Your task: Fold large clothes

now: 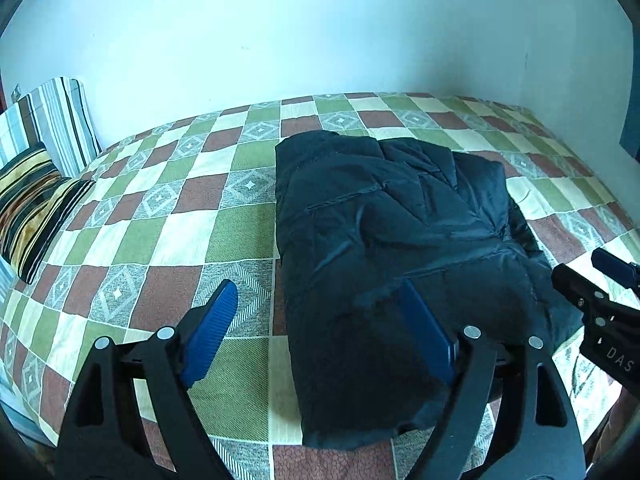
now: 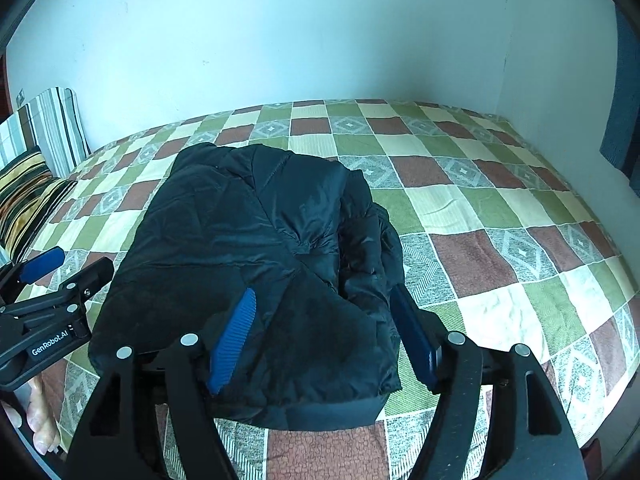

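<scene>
The black jacket (image 1: 392,264) is seen lying folded into a compact bundle on the checked bedspread (image 1: 168,216), near its front edge and well apart from the striped pillows (image 1: 36,184) at the far left. Its long axis is judged to run from the front edge of the bedspread toward the wall. The left gripper (image 1: 324,332) is held above the jacket's left edge, released, with nothing between the pads; one pad is seen over the bedspread, the other over the jacket. The right gripper (image 2: 332,340) is held above the jacket's right front corner, likewise spread and empty. Neither is seen touching the jacket. Both are equally near, so a further fold is judged reachable by either hand.
</scene>
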### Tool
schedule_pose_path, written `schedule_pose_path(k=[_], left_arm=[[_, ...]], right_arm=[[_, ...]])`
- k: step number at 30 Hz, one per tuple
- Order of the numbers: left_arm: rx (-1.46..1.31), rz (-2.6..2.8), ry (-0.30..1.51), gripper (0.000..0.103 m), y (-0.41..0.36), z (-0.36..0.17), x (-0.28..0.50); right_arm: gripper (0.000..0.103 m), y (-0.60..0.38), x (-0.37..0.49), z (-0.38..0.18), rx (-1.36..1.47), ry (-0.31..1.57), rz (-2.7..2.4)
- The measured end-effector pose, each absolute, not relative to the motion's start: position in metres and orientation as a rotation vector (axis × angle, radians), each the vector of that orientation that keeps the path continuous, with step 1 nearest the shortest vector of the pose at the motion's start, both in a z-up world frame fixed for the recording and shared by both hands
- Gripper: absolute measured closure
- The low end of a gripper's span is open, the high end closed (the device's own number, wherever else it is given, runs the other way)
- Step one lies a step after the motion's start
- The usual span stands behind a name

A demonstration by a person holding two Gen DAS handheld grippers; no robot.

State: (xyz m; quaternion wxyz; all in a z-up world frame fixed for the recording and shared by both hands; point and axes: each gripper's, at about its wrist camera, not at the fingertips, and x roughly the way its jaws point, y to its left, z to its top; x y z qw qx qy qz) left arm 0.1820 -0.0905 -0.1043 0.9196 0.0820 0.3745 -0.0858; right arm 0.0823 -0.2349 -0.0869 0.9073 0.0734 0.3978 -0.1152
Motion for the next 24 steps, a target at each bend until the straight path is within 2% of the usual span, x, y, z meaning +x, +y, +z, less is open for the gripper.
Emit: schedule_pose_path(k=[6, 24], left_arm=[[0.15, -0.159, 0.725, 0.011, -0.084, -0.091, 0.169], [0.123, -0.15, 0.681, 0.009, -0.076, -0.073, 0.147]], right_arm=[[0.033, -0.231, 0.072, -0.078, 0.144, 0.797, -0.233], [0.032, -0.222, 0.058, -0.064, 0.132, 0.754, -0.222]])
